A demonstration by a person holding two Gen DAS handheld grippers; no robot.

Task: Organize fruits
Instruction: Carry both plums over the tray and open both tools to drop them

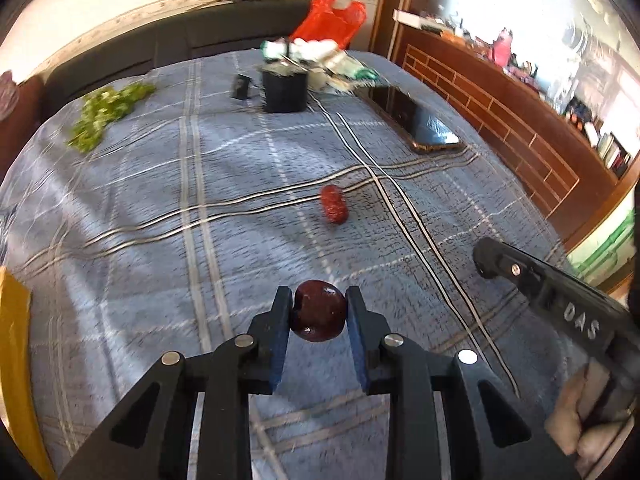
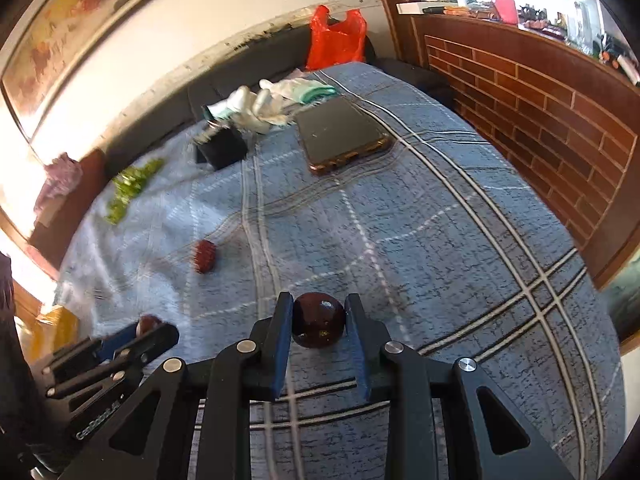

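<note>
Strong daylight pours in from the upper right in both views, blowing out the window (image 1: 592,40) to white, and in the right wrist view it also washes out the wall (image 2: 24,184) at the left edge. The blue checked cloth (image 1: 240,184) is evenly lit, with soft shadows. Fisheye bending curves the edges, dark corners frame each picture, and the green leaves (image 1: 106,114) are smeared by motion blur.

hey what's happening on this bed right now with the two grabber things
A person is sorting fruit with handheld tongs. The left tongs are closed on a dark red plum, and the right tongs grip a second dark plum. Both are held over the blue plaid bedspread. A red bumpy fruit, maybe a lychee, lies loose on the cover, with green grapes farther back.
</note>
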